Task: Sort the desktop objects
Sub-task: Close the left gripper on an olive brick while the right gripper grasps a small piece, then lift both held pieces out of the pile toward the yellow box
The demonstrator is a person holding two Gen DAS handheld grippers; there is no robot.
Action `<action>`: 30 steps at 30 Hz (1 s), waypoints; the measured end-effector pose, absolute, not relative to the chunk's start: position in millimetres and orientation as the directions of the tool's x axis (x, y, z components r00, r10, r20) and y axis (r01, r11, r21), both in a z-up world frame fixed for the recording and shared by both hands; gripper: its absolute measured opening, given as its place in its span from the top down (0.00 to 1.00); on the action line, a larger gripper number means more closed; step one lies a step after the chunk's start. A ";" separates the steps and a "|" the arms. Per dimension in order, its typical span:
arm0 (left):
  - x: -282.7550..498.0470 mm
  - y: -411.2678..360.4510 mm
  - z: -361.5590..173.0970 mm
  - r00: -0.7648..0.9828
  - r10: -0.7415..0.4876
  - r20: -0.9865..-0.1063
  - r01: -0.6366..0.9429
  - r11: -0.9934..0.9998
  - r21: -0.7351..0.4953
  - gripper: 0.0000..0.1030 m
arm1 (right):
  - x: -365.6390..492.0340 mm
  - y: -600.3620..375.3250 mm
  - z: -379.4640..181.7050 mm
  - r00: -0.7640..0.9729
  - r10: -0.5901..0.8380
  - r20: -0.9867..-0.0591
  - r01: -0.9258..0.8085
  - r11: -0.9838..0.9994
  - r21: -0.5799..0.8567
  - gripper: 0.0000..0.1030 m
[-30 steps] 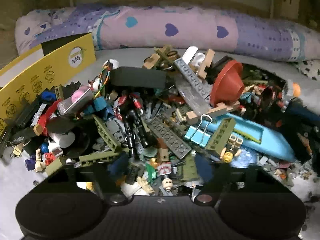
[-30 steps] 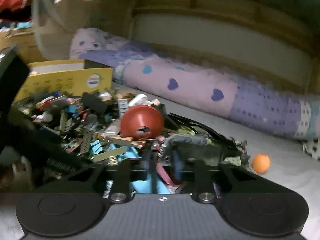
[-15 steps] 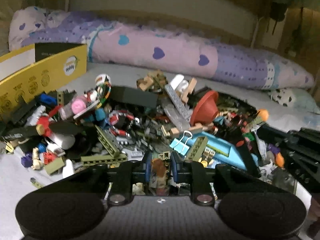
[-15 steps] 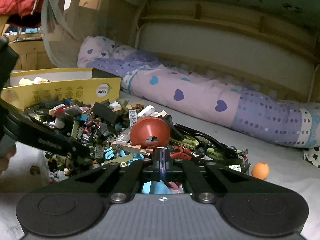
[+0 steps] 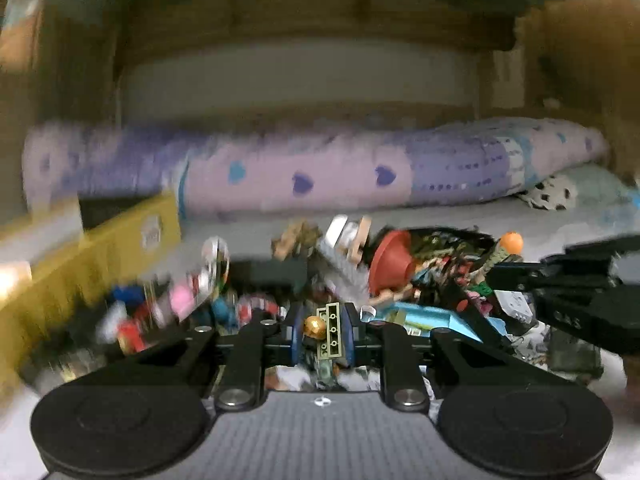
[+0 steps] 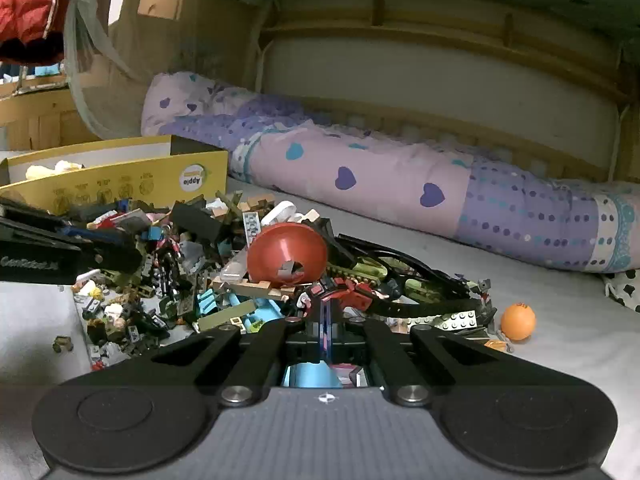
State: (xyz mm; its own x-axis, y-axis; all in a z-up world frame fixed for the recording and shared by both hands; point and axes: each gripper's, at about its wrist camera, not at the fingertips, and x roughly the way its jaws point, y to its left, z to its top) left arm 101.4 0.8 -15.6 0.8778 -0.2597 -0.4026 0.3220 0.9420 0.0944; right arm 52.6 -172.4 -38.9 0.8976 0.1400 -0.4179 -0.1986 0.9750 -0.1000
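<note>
Left gripper [image 5: 323, 332] clamped on a small clump of toy bits: an olive studded plate [image 5: 333, 334] standing upright between the pads, a gold-headed figure [image 5: 315, 327] pinched beside it. It has just been closing, with those bits between the jaws. Left view is motion-blurred, so the clump looks lifted clear of the pile [image 5: 360, 280], but can't tell for sure. Step in hand: carry after a pick. The pile sits on the bed [image 6: 560, 320], spread between the yellow box [image 6: 120, 184] at left and an orange ball [image 6: 517, 321] lying apart at right; a red cone [image 6: 286, 254] tops it

Right gripper [image 6: 327, 320] pressed together, nothing seen between the pads, parked low at the near edge of the pile, over a blue piece [image 6: 308, 376]

Next move, as I judge it: bring the clump over the yellow box, already holding some pale things, and let go inside its wall. Two parts in one pinch, so the figure may slip out on the way; keep the grip firm and level
</note>
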 end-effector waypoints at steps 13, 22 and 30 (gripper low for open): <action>90.7 -26.1 -39.9 0.841 -0.259 -0.475 0.419 0.867 0.268 0.77 | 50.5 -164.9 -44.9 0.879 0.165 -0.448 -0.231 0.968 -0.097 0.96; 86.0 -41.9 -72.6 0.787 -0.243 -0.568 0.480 0.819 0.315 0.76 | 53.7 -167.6 -46.9 0.866 0.166 -0.471 -0.228 0.971 -0.077 0.95; 100.2 -39.1 -70.3 0.767 -0.240 -0.596 0.477 0.834 0.278 0.75 | 54.2 -162.3 -50.2 0.851 0.187 -0.490 -0.257 0.963 -0.078 0.93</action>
